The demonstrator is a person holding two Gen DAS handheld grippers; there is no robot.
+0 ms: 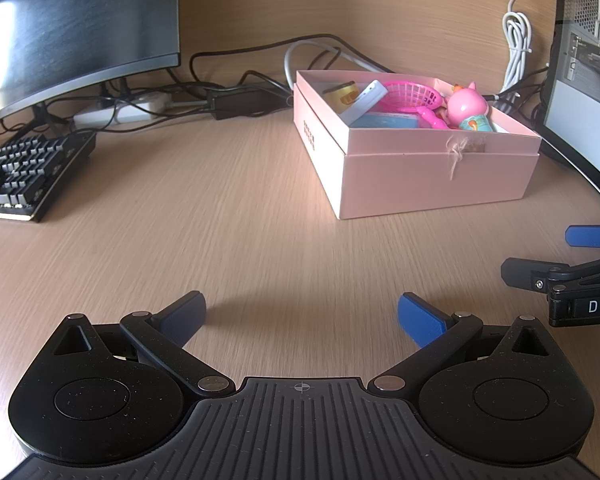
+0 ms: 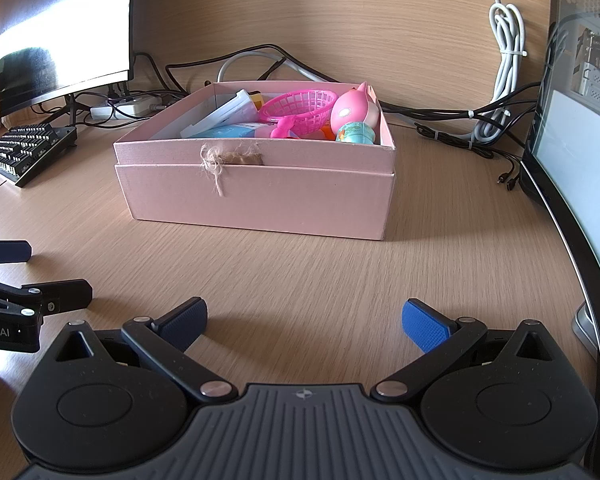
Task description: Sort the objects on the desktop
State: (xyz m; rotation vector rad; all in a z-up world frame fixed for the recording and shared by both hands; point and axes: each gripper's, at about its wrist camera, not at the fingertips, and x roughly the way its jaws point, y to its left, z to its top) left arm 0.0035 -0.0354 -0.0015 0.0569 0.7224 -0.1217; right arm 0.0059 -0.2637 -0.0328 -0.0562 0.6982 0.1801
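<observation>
A pink box [image 1: 432,176] [image 2: 260,196] stands on the wooden desk. It holds a pink toy pig [image 1: 466,106] [image 2: 354,110], a pink mesh basket [image 1: 410,96] [image 2: 300,110], a white flat case [image 1: 364,100] [image 2: 224,118], a blue packet [image 1: 384,122] [image 2: 228,132] and a yellow item [image 1: 342,94]. My left gripper [image 1: 300,318] is open and empty over bare desk, short of the box. My right gripper [image 2: 304,320] is open and empty in front of the box. Each gripper shows at the other view's edge: the right gripper [image 1: 560,256], the left gripper [image 2: 24,270].
A black keyboard [image 1: 24,172] [image 2: 28,150] and a monitor [image 1: 68,24] [image 2: 60,28] stand at the left. Cables and a power strip [image 1: 120,110] lie behind. A computer case [image 1: 588,56] and a second screen [image 2: 580,168] stand at the right.
</observation>
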